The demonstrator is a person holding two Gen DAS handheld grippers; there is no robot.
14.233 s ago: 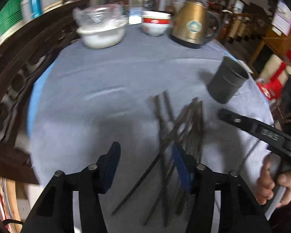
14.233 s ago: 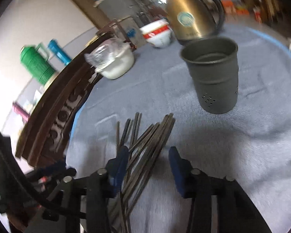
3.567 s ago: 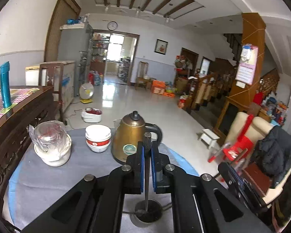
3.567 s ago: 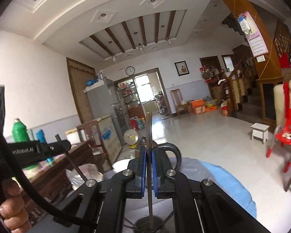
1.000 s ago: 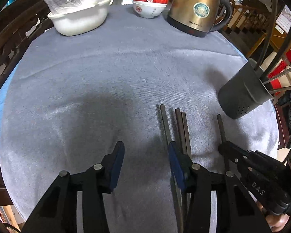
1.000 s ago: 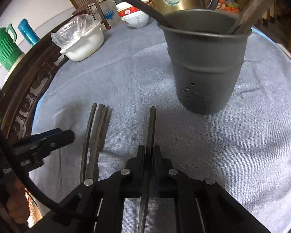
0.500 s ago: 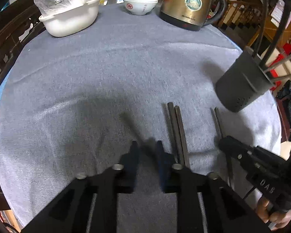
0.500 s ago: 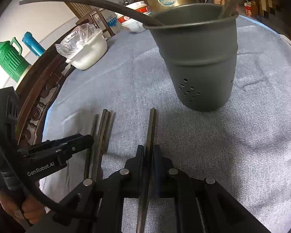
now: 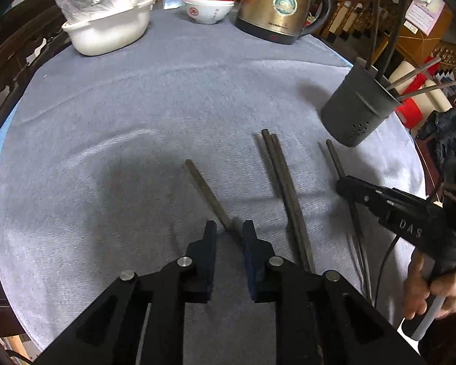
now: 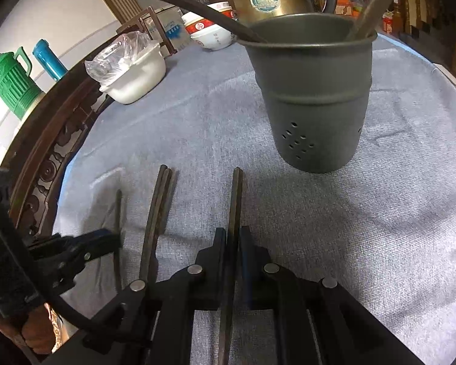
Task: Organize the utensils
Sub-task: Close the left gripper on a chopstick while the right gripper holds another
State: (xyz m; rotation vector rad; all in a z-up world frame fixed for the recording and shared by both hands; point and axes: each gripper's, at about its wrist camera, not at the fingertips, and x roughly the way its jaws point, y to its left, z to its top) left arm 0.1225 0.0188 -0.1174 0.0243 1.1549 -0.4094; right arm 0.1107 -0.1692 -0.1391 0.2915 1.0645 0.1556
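Chopstick in right tongs: 1 dark chopstick (image 10: pixel 234 210) was clamped between the closed fingers of the right tongs (image 10: pixel 233 237), its tip pointing at the holder.
Chopstick in left tongs: another chopstick (image 9: pixel 208 196) ran from the middle of the table back between the fingers of the left tongs (image 9: pixel 229 231); a narrow gap showed, so whether they gripped it I cannot tell.
Loose chopsticks: 2 chopsticks (image 9: pixel 284 188) lay touching, side by side on the cloth between the 2 tongs, toward the near edge.
Holder: the grey perforated holder (image 10: pixel 314 97) stood upright near the table's right edge, just beyond the right tongs.
Holder contents: several chopsticks already leaned in it, ends fanning out over the rim.
Doing the step well: lift each chopstick clear of the cloth, tip it upright, then lower it inside the rim, steering around the leaning ones; a knock could tip the holder.
Progress: judged well along, 4 chopsticks left out.
Other vessels: at the far edge, a white tub (image 9: pixel 106 32) held a crumpled plastic bag, stacked bowls (image 9: pixel 209 3) stood beside a brass kettle (image 9: pixel 281 6); their insides were hidden.
Table: grey cloth (image 9: pixel 121 106) covered it.
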